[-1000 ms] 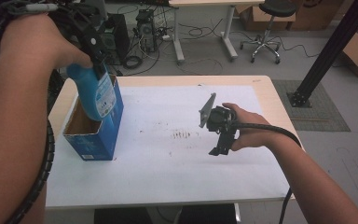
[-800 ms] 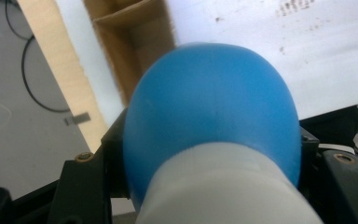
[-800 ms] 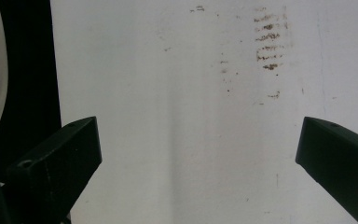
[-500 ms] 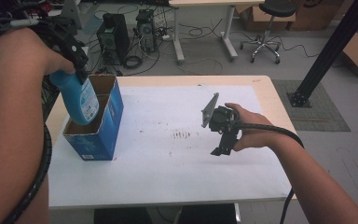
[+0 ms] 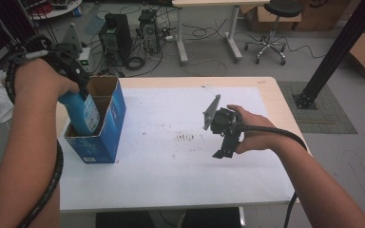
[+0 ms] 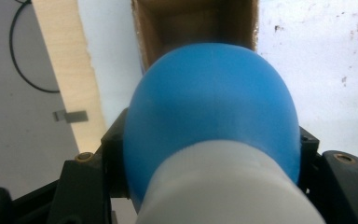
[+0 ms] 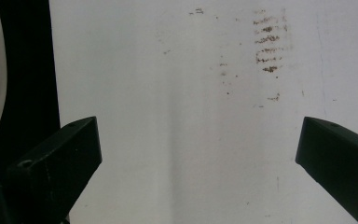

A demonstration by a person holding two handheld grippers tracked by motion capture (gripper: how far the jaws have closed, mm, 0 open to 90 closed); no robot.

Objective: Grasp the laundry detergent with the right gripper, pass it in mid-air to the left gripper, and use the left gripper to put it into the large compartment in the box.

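High view: blue bottle (image 5: 83, 111) now sunk partway into the open blue box (image 5: 105, 128) at 9 o'clock on the table (image 5: 171, 185), lower than a second ago; packing seems nearly done, release likely next. Left gripper (image 5: 71, 71) clamped on the bottle, forearm reaching in from 7 o'clock. Right gripper (image 5: 224, 153) resting at 3 o'clock, unmoved.

Left gripper view: bottle (image 6: 212, 112) gripped between the jaws, box (image 6: 196, 21) mouth at 12 o'clock.

Right gripper view: jaws spread wide, empty, over the bare table (image 7: 191, 140).
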